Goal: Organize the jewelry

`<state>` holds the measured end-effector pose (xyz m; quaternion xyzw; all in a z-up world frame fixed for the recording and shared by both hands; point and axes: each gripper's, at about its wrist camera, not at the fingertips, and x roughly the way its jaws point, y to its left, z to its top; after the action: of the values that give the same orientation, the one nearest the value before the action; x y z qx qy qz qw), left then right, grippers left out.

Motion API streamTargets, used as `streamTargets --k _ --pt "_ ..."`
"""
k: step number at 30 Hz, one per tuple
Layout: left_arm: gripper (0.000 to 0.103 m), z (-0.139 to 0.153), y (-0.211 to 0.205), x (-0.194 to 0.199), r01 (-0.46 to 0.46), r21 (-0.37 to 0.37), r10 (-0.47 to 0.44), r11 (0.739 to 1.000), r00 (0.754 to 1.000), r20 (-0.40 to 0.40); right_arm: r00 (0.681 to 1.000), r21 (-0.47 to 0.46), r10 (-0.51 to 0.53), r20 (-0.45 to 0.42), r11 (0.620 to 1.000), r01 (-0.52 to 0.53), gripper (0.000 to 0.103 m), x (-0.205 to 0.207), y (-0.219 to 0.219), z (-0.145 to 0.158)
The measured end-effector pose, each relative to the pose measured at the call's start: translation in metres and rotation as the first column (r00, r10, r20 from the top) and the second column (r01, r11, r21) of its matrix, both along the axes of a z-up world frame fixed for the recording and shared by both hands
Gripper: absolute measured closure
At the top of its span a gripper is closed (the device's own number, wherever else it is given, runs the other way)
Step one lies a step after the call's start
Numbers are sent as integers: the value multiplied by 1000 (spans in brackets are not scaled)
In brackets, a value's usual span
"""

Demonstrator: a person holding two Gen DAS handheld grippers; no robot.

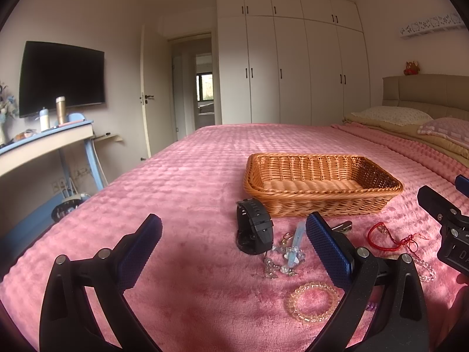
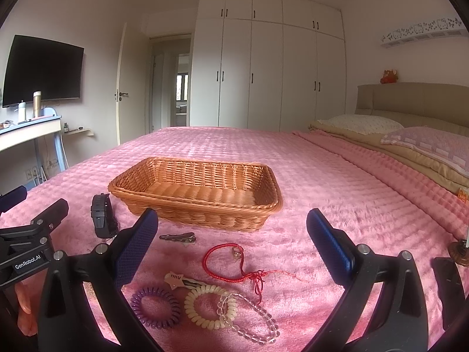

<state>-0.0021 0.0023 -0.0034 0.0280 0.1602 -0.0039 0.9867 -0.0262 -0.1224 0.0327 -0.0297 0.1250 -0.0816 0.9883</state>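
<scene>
The left tool [image 1: 234, 231] is spread wide, its blue textured pads [image 1: 325, 246] holding nothing and touching nothing; it hovers low over the bed's pink plush blanket [image 1: 181, 182]. The right tool [image 2: 233, 226] is likewise spread wide and empty, hovering just above the same blanket and pointing toward the headboard end. Both tools have black arms with silver bolts, and each shows at the edge of the other's view.

The jewelry lies loose on the blanket, in front of an empty woven wicker basket [image 2: 193, 202] that is rectangular and honey-coloured. In the left view a black watch [image 1: 253, 228] with a ribbed rubber strap stands on its edge at 7 o'clock from the basket, just beside it. A clear crystal bead chain [image 1: 283, 259] with a pale blue clip lies at 5 o'clock from the watch, and an amber bead bracelet [image 1: 312, 302] sits nearer the camera.

In the right view a red braided cord bracelet [image 2: 234, 264] lies between the pads, with a dark metal hair clip [image 2: 177, 237] at its 10 o'clock. Closer in lie a purple spiral hair tie [image 2: 155, 306], a cream spiral hair tie [image 2: 209, 306] touching a clear bead string [image 2: 252, 319], and a star-ended hair clip [image 2: 178, 280].
</scene>
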Motion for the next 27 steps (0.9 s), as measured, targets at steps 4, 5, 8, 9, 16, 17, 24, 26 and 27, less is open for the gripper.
streamTargets --k 4,5,8,9,16,17,24,26,27 --pt "7 0 0 0 0 0 0 1000 1000 0 1000 1 0 1 1000 0 6 0 0 0" --pt "7 0 0 0 0 1 0 1000 1000 0 1000 1 0 1 1000 0 6 0 0 0" --pt "7 0 -1 0 0 0 0 1000 1000 0 1000 1 -1 0 1000 1 6 0 0 0" --pt "7 0 -1 0 0 -1 0 1000 1000 0 1000 0 0 0 1000 0 6 0 0 0" --pt "7 0 -1 0 0 -1 0 1000 1000 -1 1000 -7 -4 -1 1000 4 6 1 1 -1" --pt "7 0 -1 0 0 -1 0 1000 1000 -1 1000 -12 -6 0 1000 6 6 1 2 -1" --pt "7 0 -2 1 2 -9 -2 1000 1000 -5 1000 -62 -22 -6 998 21 6 3 12 -3" --pt "7 0 -1 2 3 -20 -4 1000 1000 -11 1000 -77 -27 -9 997 26 6 4 14 -4" --pt "7 0 1 3 6 -32 -7 999 1000 -17 1000 -82 -27 -12 996 26 6 5 15 -4"
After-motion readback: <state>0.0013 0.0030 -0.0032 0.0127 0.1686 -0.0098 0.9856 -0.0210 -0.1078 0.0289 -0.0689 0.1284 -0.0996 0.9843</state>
